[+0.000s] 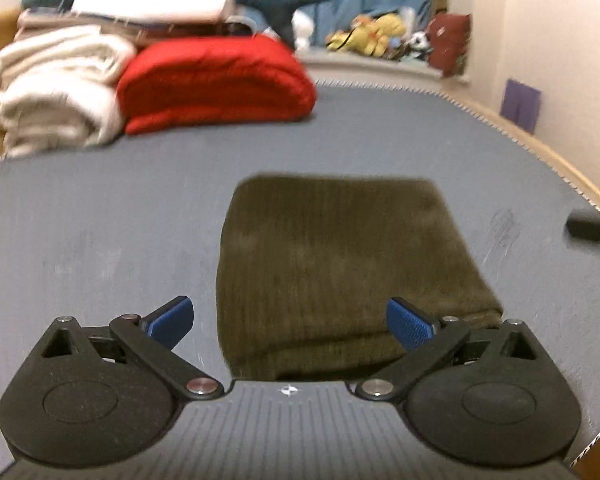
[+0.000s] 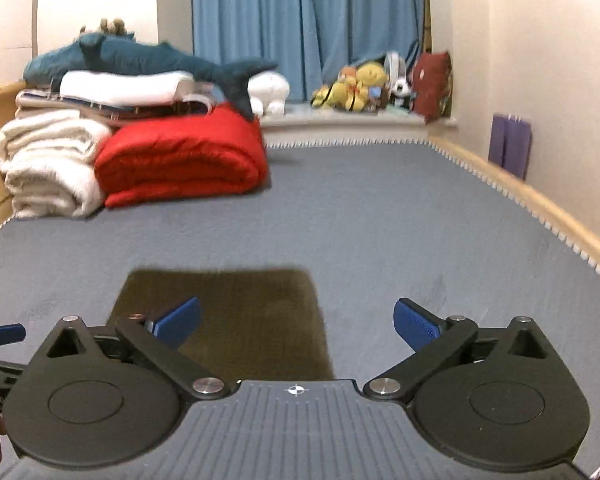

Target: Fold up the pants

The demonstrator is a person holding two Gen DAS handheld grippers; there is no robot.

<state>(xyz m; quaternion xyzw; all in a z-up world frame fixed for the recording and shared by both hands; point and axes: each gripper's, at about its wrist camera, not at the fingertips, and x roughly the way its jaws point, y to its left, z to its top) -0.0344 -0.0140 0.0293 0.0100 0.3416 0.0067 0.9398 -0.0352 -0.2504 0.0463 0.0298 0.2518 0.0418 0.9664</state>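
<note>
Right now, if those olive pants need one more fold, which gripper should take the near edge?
Left, probably. The pants lie straight ahead between the open left gripper fingers. The right gripper, also open, has them off toward its left finger.

- We see a grey-blue mattress surface (image 2: 380, 208) filling the foreground, edged by a pale wooden bed frame (image 2: 540, 200).
- Blue curtains (image 2: 308, 28) hang at the far wall above a window ledge (image 2: 340, 120) crowded with plush toys (image 2: 364, 86).
- At far left we see a red quilt (image 2: 180, 160), white blankets (image 2: 48, 160) and a plush shark (image 2: 140, 58) stacked.
- Cream walls (image 2: 540, 60) look warmly lit; a purple item (image 2: 510, 144) leans on the right one.
</note>
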